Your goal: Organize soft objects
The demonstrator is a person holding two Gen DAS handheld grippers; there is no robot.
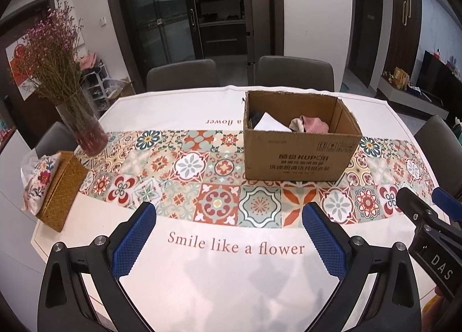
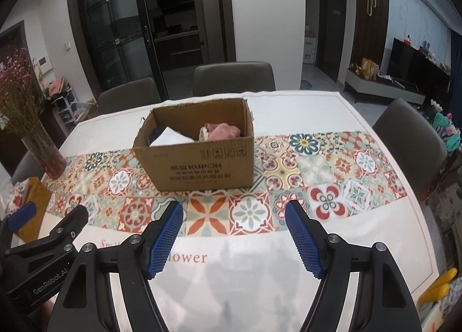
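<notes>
Both claws, the left gripper (image 1: 229, 218) and right gripper (image 2: 234, 216), hang wide open over the tablecloth (image 1: 231, 274) holding nothing. Past them a cardboard box (image 1: 300, 156) sits on the tiled runner, pink cloth (image 1: 313, 125) and white cloth (image 1: 270, 124) inside.

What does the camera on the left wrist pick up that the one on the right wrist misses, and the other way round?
Only the left wrist view shows the whole woven tissue box with its floral cloth cover, and the full printed line "Smile like a flower".

Only the right wrist view shows the yellow object at the table's right edge.

Both show the cardboard box holding a pink cloth, the vase of dried flowers, the tiled table runner, and both grippers with fingers open and empty: left gripper, right gripper.
</notes>
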